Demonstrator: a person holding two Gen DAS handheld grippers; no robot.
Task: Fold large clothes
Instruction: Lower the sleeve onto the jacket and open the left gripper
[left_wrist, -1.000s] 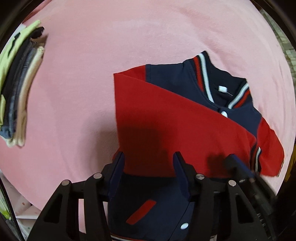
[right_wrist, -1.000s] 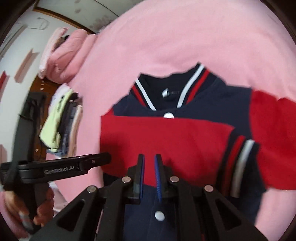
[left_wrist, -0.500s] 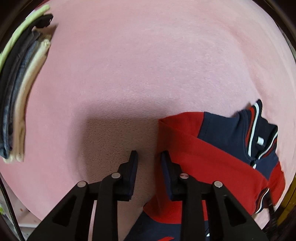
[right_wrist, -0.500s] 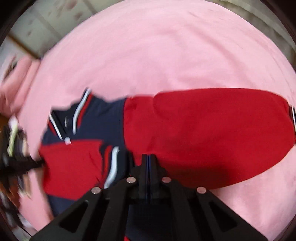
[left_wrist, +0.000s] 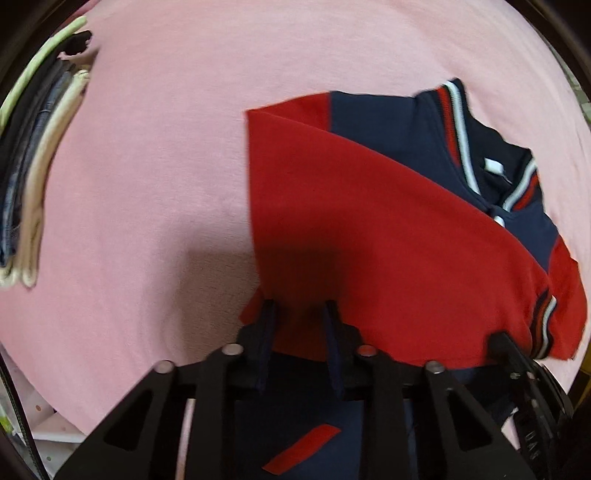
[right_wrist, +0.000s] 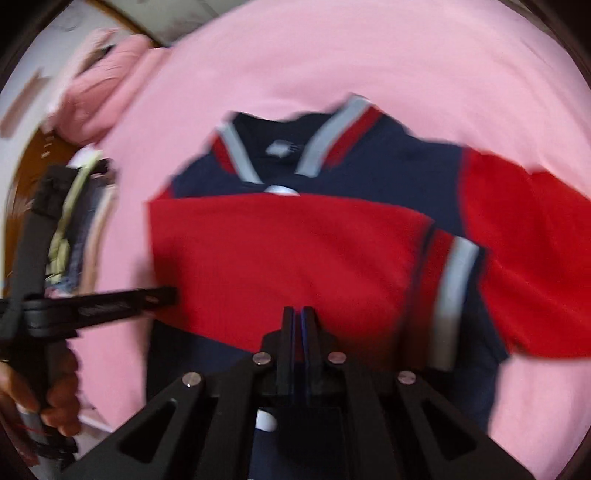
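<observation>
A navy and red varsity jacket (left_wrist: 388, 229) lies on the pink bed cover (left_wrist: 147, 166). One red sleeve is folded across its chest, with the striped cuff (left_wrist: 543, 317) at the right. My left gripper (left_wrist: 299, 314) is open, its fingers over the lower edge of the folded sleeve. In the right wrist view the jacket (right_wrist: 295, 251) fills the middle, collar at the top. My right gripper (right_wrist: 298, 317) is shut and empty, just above the sleeve's lower edge. The other red sleeve (right_wrist: 528, 266) spreads to the right. The left gripper (right_wrist: 110, 299) shows at the left, held by a hand.
A stack of folded clothes (left_wrist: 33, 155) lies at the left of the bed; it also shows in the right wrist view (right_wrist: 77, 229). Pink bedding (right_wrist: 99, 92) is bunched at the far left by a white wall. The bed's front edge is near the lower left.
The left gripper swung left off the jacket, then came back over the sleeve's lower edge and opened wider. The right gripper swung towards the other sleeve, then returned to the centre, staying shut.
</observation>
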